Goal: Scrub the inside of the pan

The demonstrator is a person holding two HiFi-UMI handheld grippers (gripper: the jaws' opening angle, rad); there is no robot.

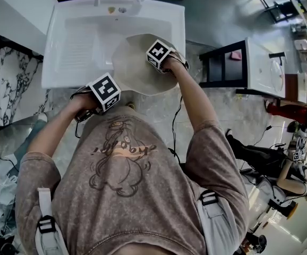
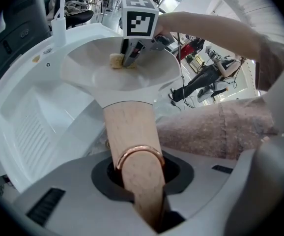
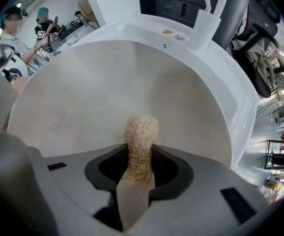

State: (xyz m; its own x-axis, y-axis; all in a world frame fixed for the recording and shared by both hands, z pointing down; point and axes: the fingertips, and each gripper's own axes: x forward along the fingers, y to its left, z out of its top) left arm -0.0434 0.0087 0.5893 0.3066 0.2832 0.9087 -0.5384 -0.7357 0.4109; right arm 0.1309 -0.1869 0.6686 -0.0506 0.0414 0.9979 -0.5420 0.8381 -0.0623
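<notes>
A white moulded sink (image 1: 55,47) with a ribbed washboard slope (image 1: 79,49) on its left half fills the top of the head view, and a white tap post (image 3: 204,26) rises from its back rim. A grey-veined marble-patterned surface (image 1: 5,84) lies to the left of the sink. A black-framed table with a white top (image 1: 259,62) stands well apart to the right. People (image 3: 19,38) are in the background of the right gripper view.

The round cream-coloured pan (image 1: 137,68) sits tilted in the right half of the sink, with its near rim over the sink's front edge towards the person. From the head camera, the marker cube and the forearm of the right gripper (image 1: 161,54) cover part of the pan's far side. In the left gripper view, the pale wooden handle (image 2: 132,132) with a copper-coloured ring (image 2: 139,156) fills the middle and hides the sink's front.

The left gripper (image 2: 139,181) has its jaws closed on that handle near its end and holds the pan up at a slant. The right gripper's jaws are nearly together, pinching a beige fibrous scrub pad (image 3: 141,136). The pad sticks out past the jaw tips and touches the pan's inner floor near the middle. The inside of the pan is a dull, even cream, shallow with sloping walls.
</notes>
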